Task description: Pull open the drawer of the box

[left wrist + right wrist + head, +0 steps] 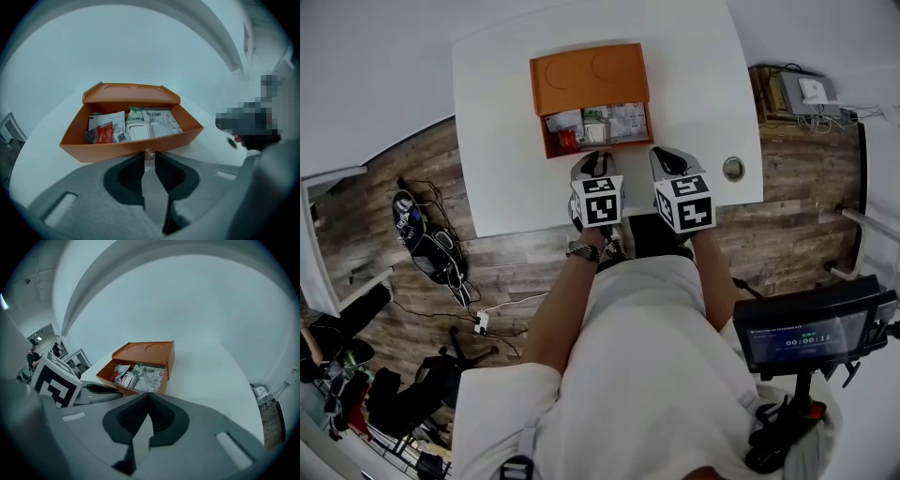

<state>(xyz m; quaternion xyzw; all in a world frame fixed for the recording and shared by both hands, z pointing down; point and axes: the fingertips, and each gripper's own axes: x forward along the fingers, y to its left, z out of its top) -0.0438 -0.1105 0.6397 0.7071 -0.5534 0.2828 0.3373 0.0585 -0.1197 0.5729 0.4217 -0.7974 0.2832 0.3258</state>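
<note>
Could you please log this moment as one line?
drawer: open | left claw: shut on knob | right claw: shut, empty

Your white tabletop (506, 141) carries one orange rectangular box (589, 77), its drawer (598, 127) open toward you. A round metal grommet (733, 169) sits near the right edge.

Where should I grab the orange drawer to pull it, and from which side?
The small knob mid-front of the drawer, from the near side: the front wall is flat and only the knob sticks out. The left gripper pinches it.
</note>
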